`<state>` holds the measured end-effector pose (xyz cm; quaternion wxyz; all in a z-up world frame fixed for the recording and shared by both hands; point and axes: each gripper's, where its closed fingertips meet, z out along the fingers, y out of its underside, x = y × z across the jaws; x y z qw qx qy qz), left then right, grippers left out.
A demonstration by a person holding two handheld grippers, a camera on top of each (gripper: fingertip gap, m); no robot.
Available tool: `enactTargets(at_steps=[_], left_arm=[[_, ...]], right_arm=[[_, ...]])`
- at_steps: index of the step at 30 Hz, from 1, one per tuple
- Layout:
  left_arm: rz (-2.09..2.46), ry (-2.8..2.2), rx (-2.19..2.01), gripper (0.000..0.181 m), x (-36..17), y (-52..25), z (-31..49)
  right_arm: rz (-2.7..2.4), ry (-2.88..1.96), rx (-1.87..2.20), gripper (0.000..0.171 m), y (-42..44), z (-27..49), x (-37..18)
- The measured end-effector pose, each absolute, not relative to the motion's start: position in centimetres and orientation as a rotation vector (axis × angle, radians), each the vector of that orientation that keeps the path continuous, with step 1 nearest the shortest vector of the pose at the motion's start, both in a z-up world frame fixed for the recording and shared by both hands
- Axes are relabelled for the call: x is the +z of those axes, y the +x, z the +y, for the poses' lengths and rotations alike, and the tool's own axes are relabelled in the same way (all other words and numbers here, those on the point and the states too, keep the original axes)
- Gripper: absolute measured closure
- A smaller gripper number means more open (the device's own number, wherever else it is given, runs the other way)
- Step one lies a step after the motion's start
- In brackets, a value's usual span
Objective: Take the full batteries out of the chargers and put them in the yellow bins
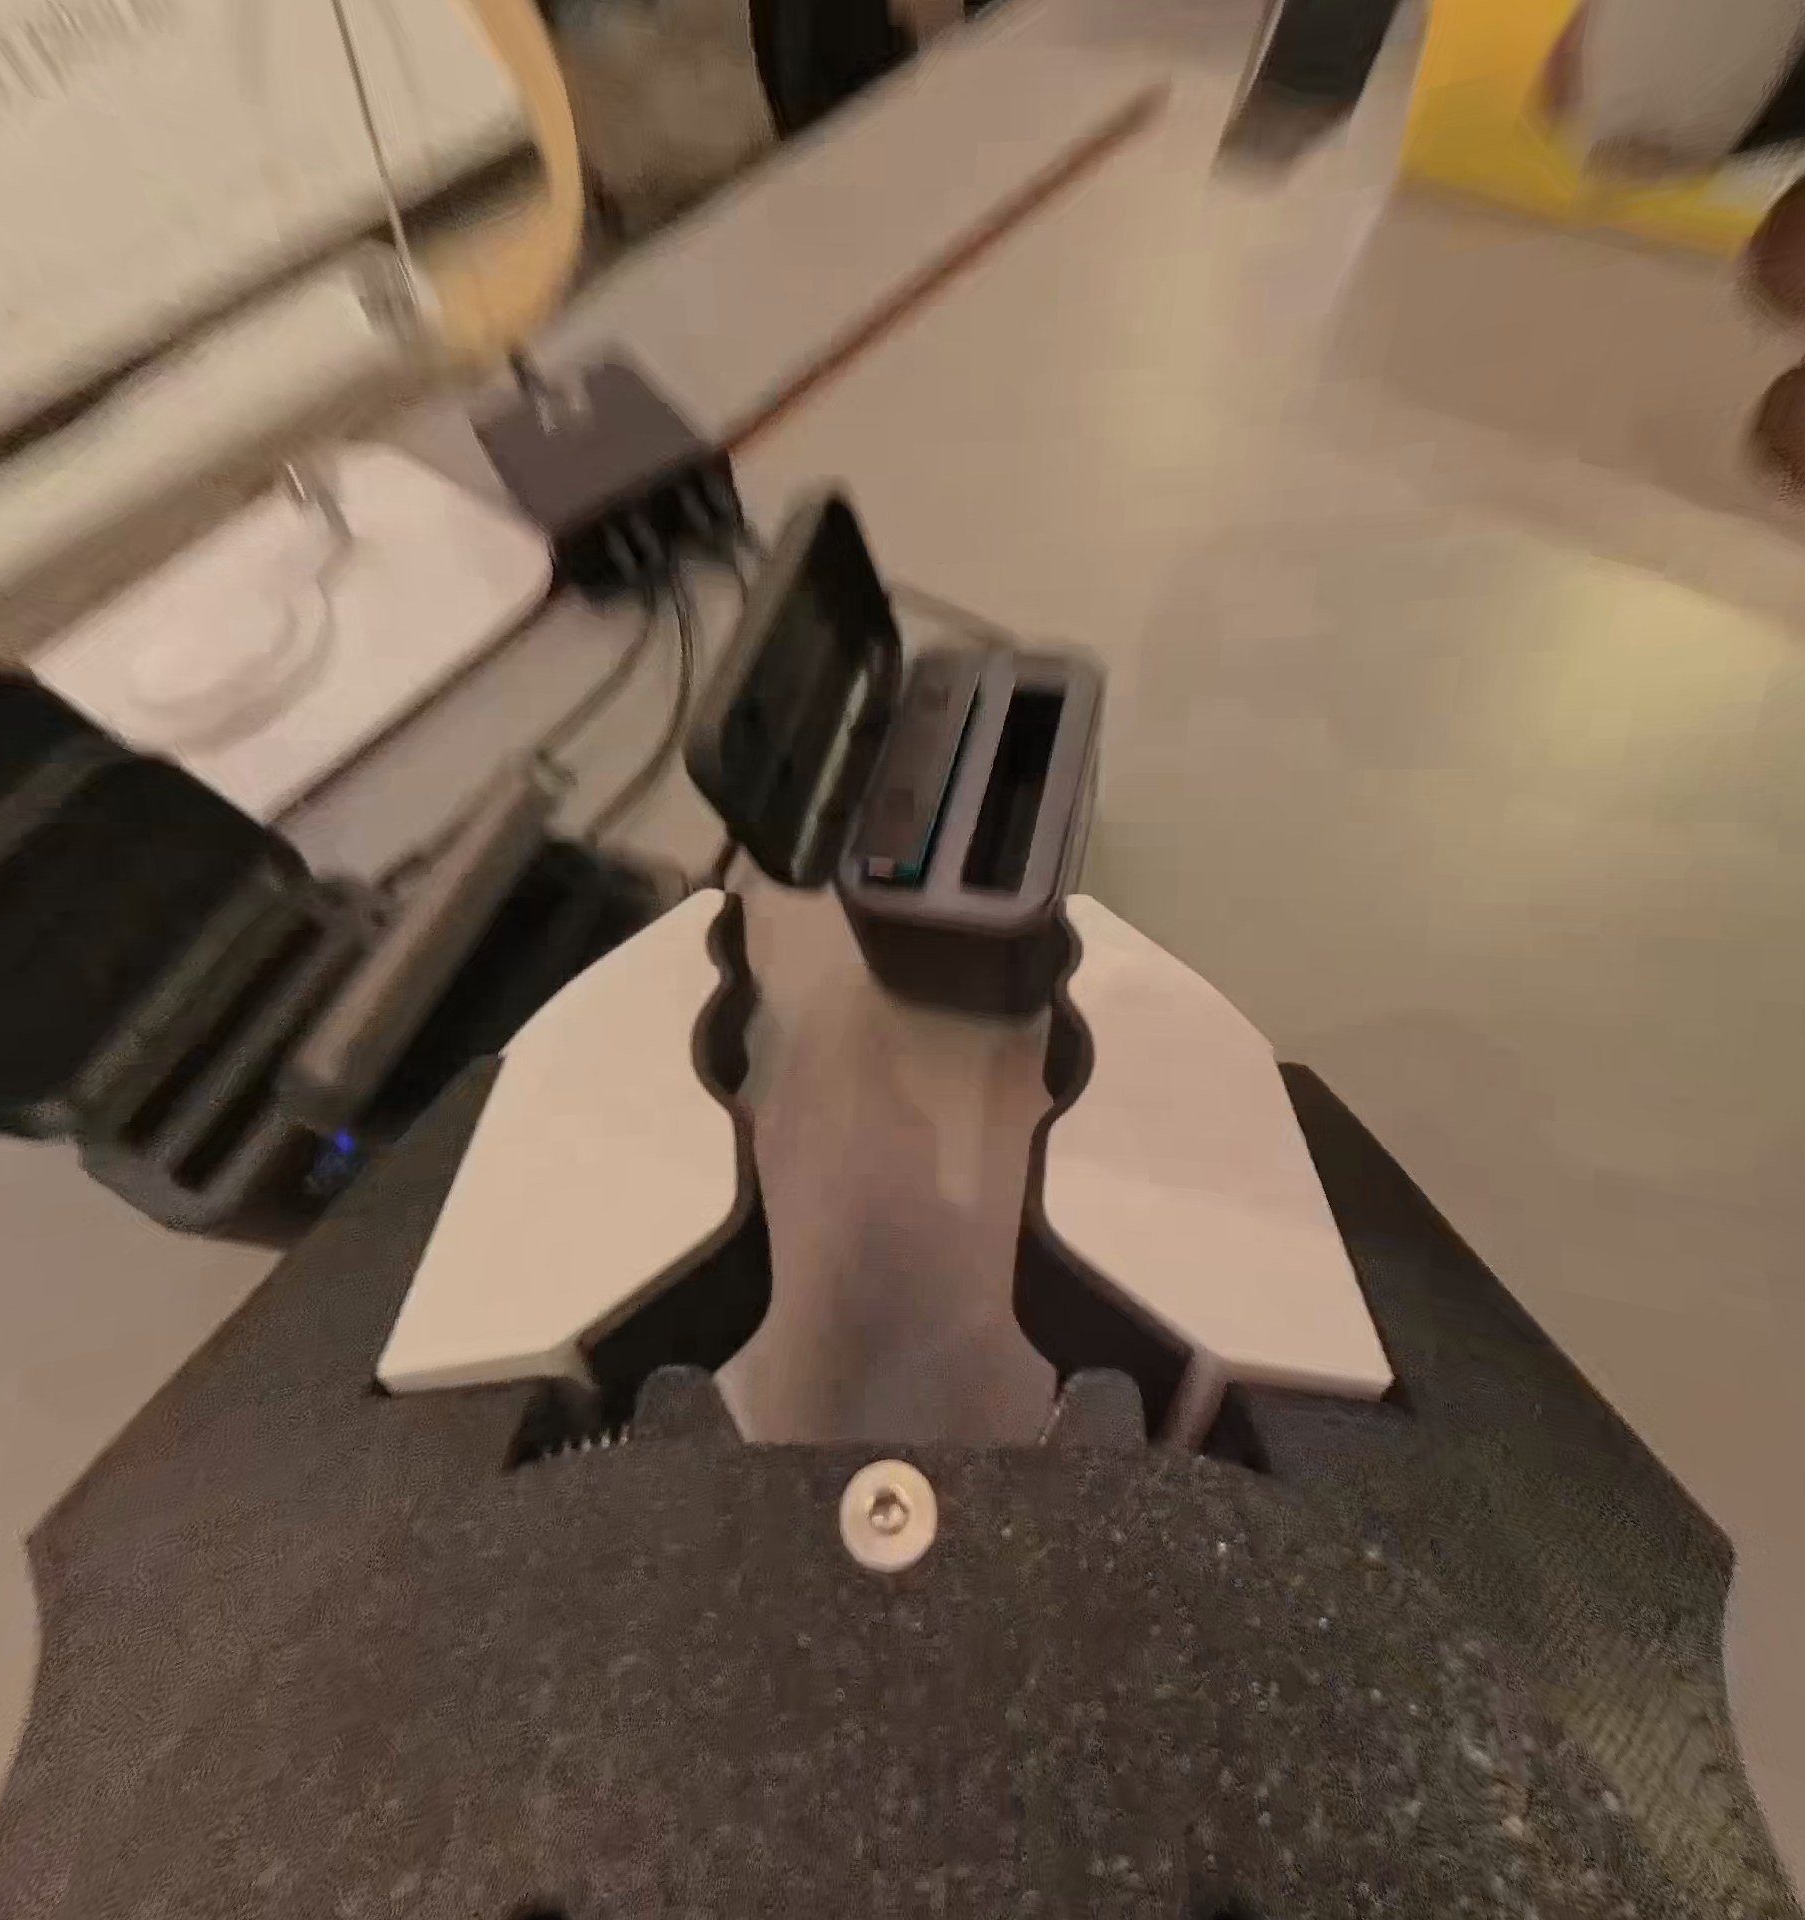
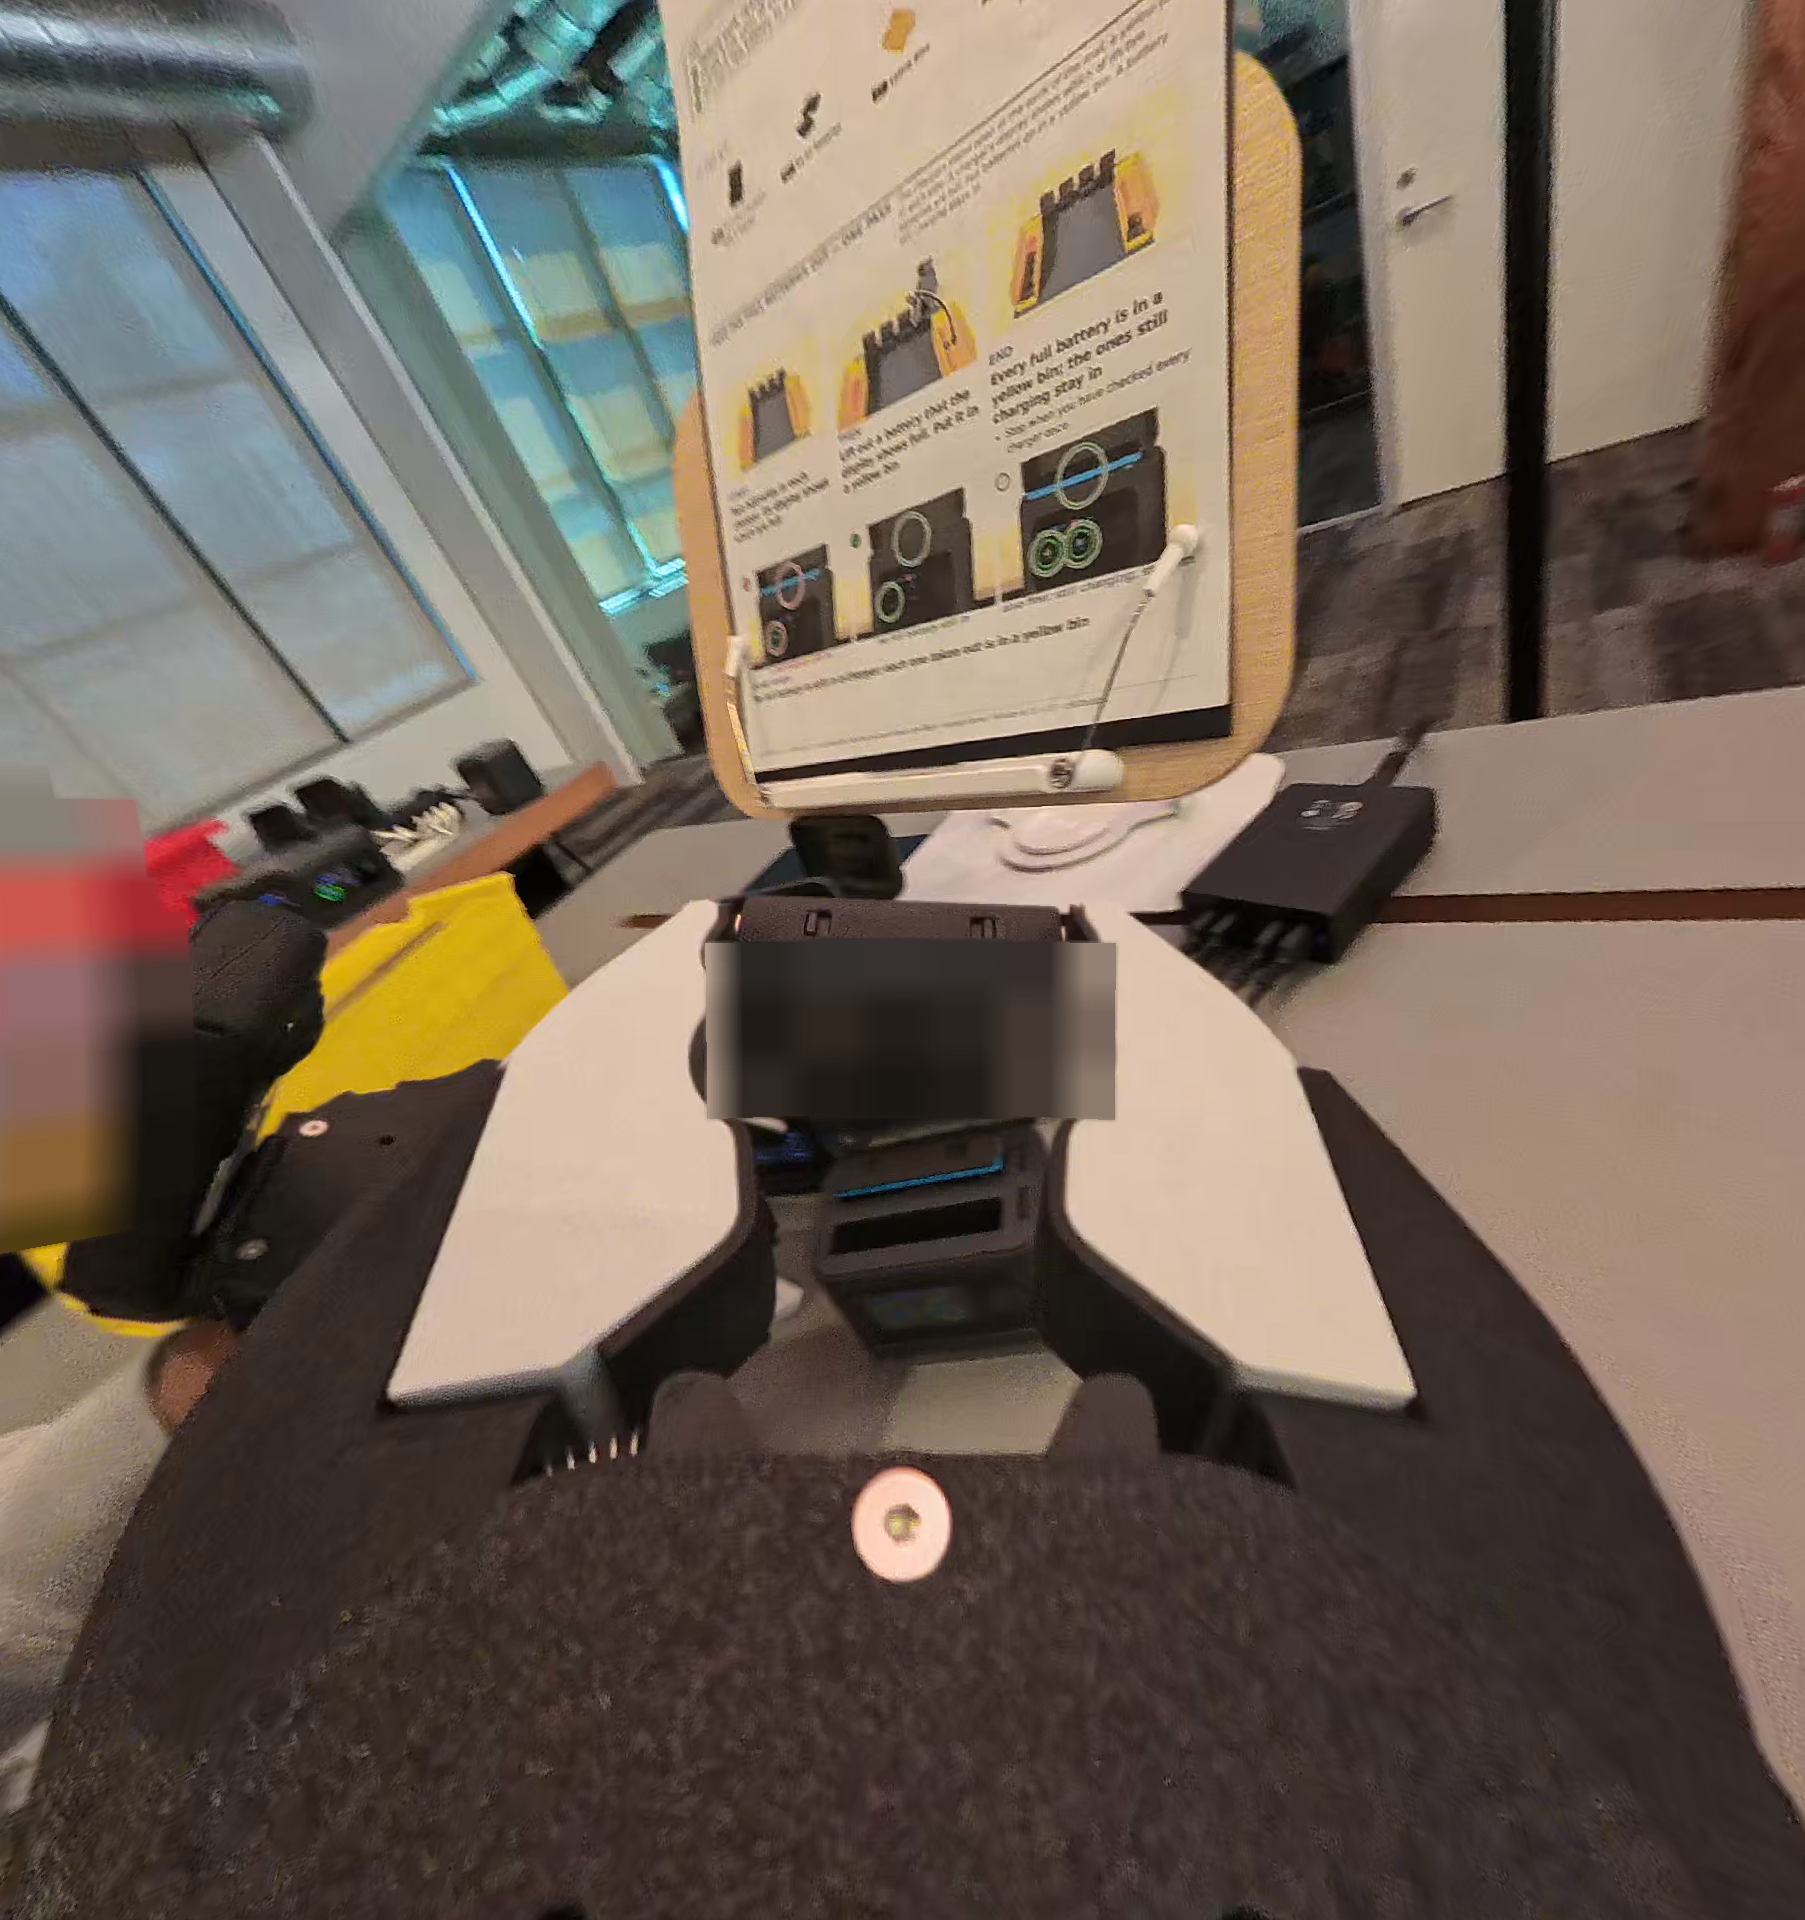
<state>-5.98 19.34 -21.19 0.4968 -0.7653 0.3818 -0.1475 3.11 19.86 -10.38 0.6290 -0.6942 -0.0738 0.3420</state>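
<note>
The left gripper (image 1: 893,935) hangs over the pale surface (image 1: 1397,831) with its jaws apart, nothing between them; just ahead of its right fingertip stands a black charger (image 1: 971,883) with its lid (image 1: 799,686) swung up to the left, one battery (image 1: 919,774) sitting in the left slot and the right slot dark and bare; a second charger (image 1: 181,1039) lies blurred at the left edge, a small blue light on its front; behind them sit a black power hub (image 1: 607,457) with cables and a white stand base (image 1: 285,613); a yellow bin (image 1: 1563,135) shows at the far upper right. In the right wrist view the right gripper (image 2: 898,1023) has its jaws spread around an open lid (image 2: 898,925), though whether the pads press on it I cannot tell; below, the charger (image 2: 924,1247) shows a battery with a blue stripe (image 2: 919,1174) in its far slot; a printed instruction sheet on a wooden board (image 2: 1262,416) stands behind; another yellow bin (image 2: 430,987) sits to the left, beside the gloved hand (image 2: 254,997) carrying the other gripper.
</note>
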Motion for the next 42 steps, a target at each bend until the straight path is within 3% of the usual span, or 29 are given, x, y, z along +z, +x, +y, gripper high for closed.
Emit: enactTargets(at_steps=[6, 9, 12, 14, 24, 28, 33, 38, 42], left_arm=[[0.866, -1.309, -0.459, 0.147, -12.1, -2.4, 15.7], [0.858, -1.276, -0.454, 0.149, -11.8, -1.6, 15.2], [0.877, -1.23, -0.461, 0.167, -11.6, -1.4, 14.6], [0.901, -1.224, -0.51, 0.17, -11.8, -1.0, 14.0], [0.955, -1.137, -0.959, 0.17, -10.4, -0.6, 10.6], [1.016, -1.124, -1.01, 0.17, -10.8, 0.4, 9.3], [1.038, -1.116, -1.051, 0.17, -11.0, 0.9, 8.7], [1.045, -1.126, -1.082, 0.167, -11.3, 1.5, 8.3], [1.025, -1.273, -0.962, 0.151, -13.4, 1.0, 10.9]], right_arm=[[-0.059, -1.559, 1.137, 0.112, 1.4, 17.5, -8.8], [-0.016, -1.561, 1.303, 0.112, -0.2, 16.0, -9.1], [-0.002, -1.576, 1.373, 0.112, -1.1, 15.0, -9.7], [-0.023, -1.569, 1.362, 0.112, -1.1, 14.8, -9.7], [-1.027, -1.584, 0.936, 0.116, -0.2, 10.8, -9.4], [-1.347, -1.533, 0.743, 0.127, 0.4, 9.9, -9.5], [-1.534, -1.521, 0.681, 0.155, 0.3, 9.0, -10.0], [-1.613, -1.509, 0.603, 0.157, 1.2, 8.3, -10.1], [-1.622, -1.545, 0.439, 0.157, 5.3, 9.6, -8.5]])
